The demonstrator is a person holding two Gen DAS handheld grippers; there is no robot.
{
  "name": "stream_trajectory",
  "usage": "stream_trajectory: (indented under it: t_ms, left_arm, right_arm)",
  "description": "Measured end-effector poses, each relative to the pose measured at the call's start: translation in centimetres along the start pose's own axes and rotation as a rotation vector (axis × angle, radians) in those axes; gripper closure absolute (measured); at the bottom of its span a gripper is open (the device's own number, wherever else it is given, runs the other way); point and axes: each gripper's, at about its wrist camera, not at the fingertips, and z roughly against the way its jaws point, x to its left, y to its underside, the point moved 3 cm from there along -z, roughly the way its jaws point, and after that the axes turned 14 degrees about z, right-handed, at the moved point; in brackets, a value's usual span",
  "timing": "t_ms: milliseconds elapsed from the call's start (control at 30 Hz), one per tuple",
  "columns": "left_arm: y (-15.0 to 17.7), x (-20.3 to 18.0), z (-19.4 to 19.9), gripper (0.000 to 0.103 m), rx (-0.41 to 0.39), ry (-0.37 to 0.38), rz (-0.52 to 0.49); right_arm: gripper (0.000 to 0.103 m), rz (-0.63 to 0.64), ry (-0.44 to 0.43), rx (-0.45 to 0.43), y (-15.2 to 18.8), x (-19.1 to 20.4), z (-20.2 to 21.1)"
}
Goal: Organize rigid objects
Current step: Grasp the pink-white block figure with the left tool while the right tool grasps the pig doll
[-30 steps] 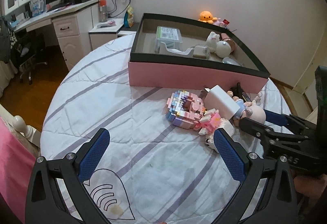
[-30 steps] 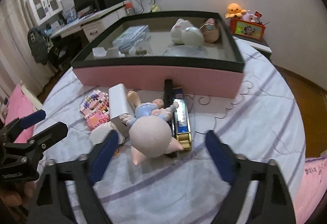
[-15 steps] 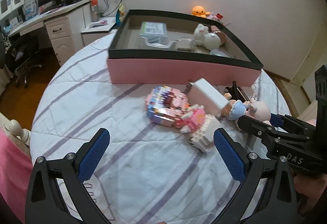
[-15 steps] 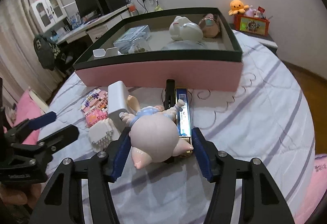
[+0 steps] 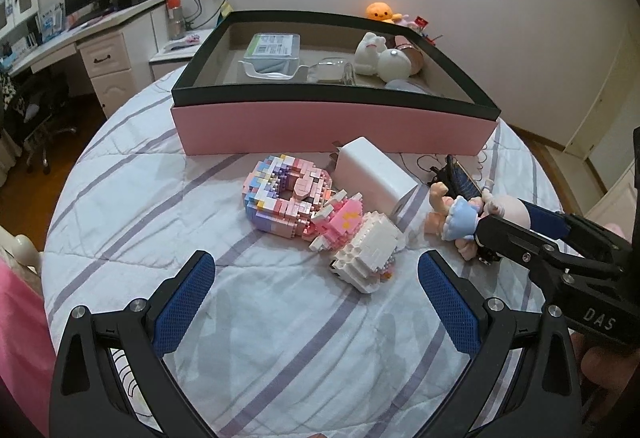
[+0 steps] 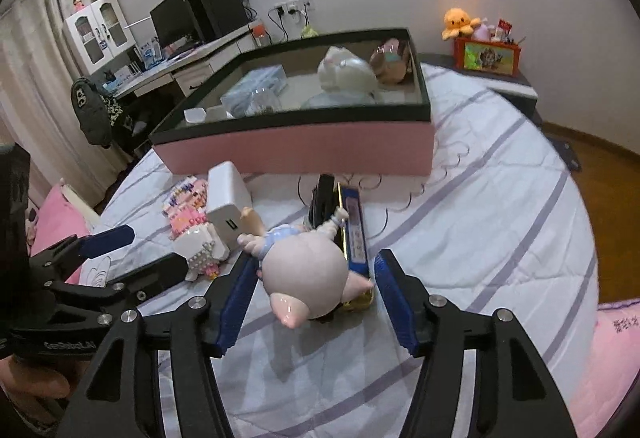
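Note:
A pink pig doll [image 6: 308, 270] in a blue dress sits between the pads of my right gripper [image 6: 316, 258], which is shut on its round head. It hangs just above the quilt, with its shadow below it. In the left wrist view the same doll [image 5: 460, 218] shows at the right in my right gripper [image 5: 508, 222]. My left gripper [image 5: 316, 262] is open over the quilt with nothing between its pads. Just ahead of it lie a white and pink brick figure [image 5: 360, 242], a pastel brick ring [image 5: 280, 194] and a white charger block [image 5: 372, 170].
A pink box [image 5: 332, 126] with a black rim stands behind the toys and holds a clear case, white plush toys and other items. A blue and gold harmonica [image 6: 356, 230] and a black object [image 6: 324, 194] lie behind the doll. A desk and a chair stand beyond the bed at the left.
My right gripper closed from wide open onto the pig doll's head, and the doll has tipped up off the quilt. My left gripper moved so the brick toys now sit nearer the centre of its view.

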Motion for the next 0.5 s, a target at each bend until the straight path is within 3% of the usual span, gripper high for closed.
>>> stream_trajectory:
  t_ms: [167,300,500]
  left_arm:
    - [0.1,0.4,-0.1,0.0,0.004,0.0,0.013]
    - [0.0,0.9,-0.1,0.0,0.001,-0.011,0.02]
    - [-0.1,1.9,-0.2,0.0,0.005,-0.019,0.053]
  right_arm:
    - [0.041,0.038,-0.016,0.017,-0.3,0.8,-0.8]
    - [0.051,0.056,-0.048,0.002,-0.7,1.4,-0.5]
    - [0.052,0.103,-0.065,0.03,-1.0,2.2,-1.4]
